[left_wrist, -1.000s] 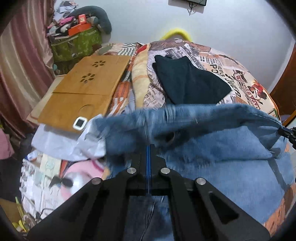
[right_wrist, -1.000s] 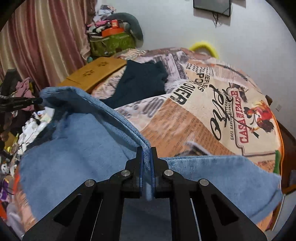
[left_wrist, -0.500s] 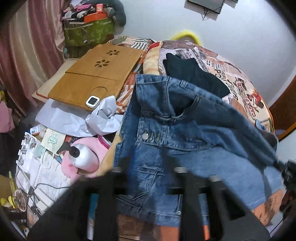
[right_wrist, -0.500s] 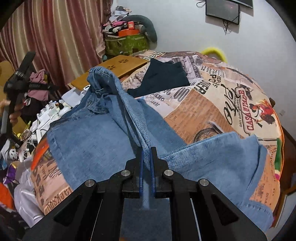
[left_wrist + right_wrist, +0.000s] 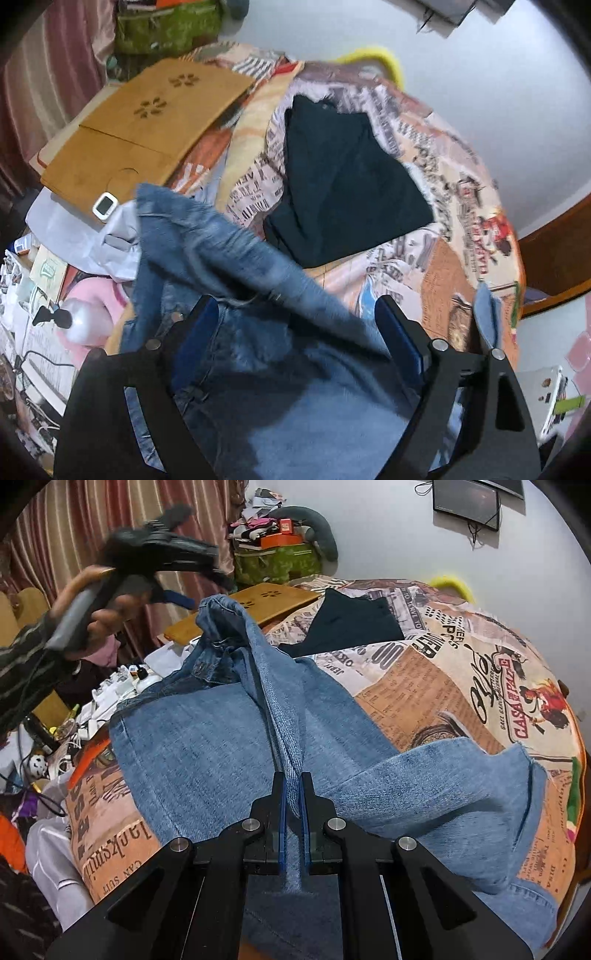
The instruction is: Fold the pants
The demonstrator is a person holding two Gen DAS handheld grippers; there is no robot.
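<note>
Blue denim pants (image 5: 229, 738) lie spread on the bed with the printed cover (image 5: 480, 686). My right gripper (image 5: 292, 786) is shut on a fold of the denim near the pants' middle and lifts a ridge that runs to the raised waistband (image 5: 218, 616). My left gripper (image 5: 295, 325) is open and empty, above the pants (image 5: 280, 387). It also shows in the right wrist view (image 5: 192, 590), held in a hand left of the waistband.
A dark folded garment (image 5: 343, 184) lies on the bed beyond the pants. A wooden lap table (image 5: 140, 122) sits at the bed's left side. Clutter, a white bottle (image 5: 86, 321) and cables fill the floor at left. A wall stands behind.
My left gripper has let go of the waistband, opened and pulled back. The pants have dropped flatter onto the bed. My right gripper has kept its hold.
</note>
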